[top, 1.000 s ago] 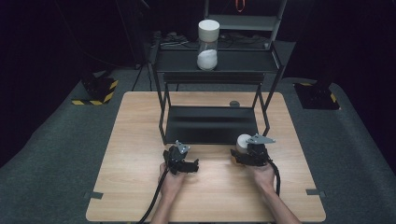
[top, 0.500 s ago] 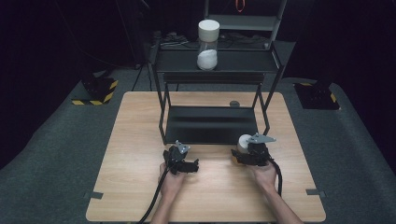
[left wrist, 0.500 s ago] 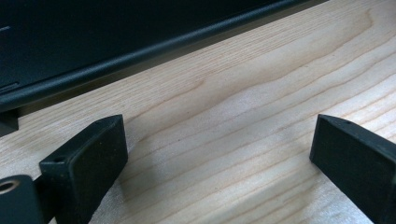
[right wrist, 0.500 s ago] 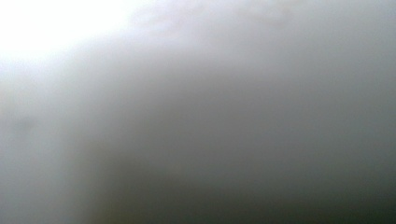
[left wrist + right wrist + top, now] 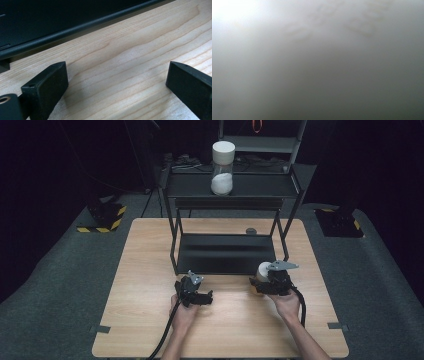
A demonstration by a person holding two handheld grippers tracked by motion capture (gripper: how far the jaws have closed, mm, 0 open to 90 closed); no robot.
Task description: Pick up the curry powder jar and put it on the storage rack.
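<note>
gripping a white-lidded jar (image 5: 261, 272) just in front of the black rack (image 5: 227, 200), the right gripper (image 5: 267, 282) is closing firmly on it, while the left gripper (image 5: 200, 296) is waiting wide open and empty, likely before lifting it toward the rack.

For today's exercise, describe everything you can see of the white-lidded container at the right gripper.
The container looks like a small upright jar with a white lid and a tan lower part. It stands on the wooden table, just in front of the black rack's lower shelf. The right gripper is closed on it; in the right gripper view its pale surface is a close blur.
</note>
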